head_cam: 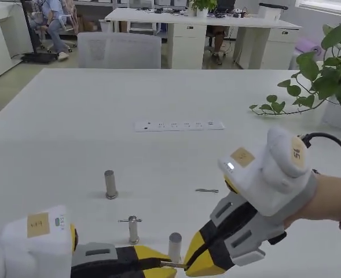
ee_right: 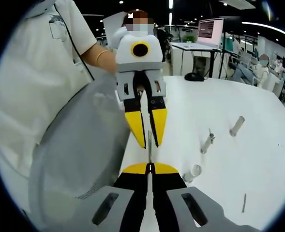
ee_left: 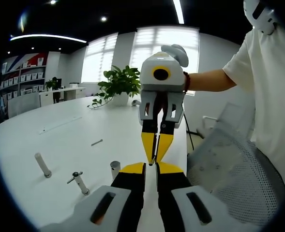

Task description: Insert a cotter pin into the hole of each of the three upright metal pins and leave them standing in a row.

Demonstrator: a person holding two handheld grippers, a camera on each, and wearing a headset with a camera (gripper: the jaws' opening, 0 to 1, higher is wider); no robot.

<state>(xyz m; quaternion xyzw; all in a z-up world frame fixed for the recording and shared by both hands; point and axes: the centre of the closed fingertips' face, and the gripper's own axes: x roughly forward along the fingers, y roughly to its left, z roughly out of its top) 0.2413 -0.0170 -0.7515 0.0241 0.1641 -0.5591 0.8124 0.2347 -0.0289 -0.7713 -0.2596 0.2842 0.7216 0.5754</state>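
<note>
Three metal pins (head_cam: 110, 184) stand upright on the near part of the table (head_cam: 158, 92), and the middle pin (head_cam: 133, 229) already carries a cross-piece. The right gripper (ee_right: 149, 166) is clamped on a cotter pin (ee_right: 149, 145), just beside the nearest pin (head_cam: 175, 246). The left gripper (ee_left: 150, 166) faces it, jaws slightly apart around the free end. The wire looks light, thin and apt to twist, so hold it close to the head. A spare cotter pin (head_cam: 206, 190) lies to the right. The far tabletop is open, with a plant (head_cam: 326, 69) at far right.

Three upright pins (head_cam: 110, 184), middle one (head_cam: 133, 229) cottered
</note>
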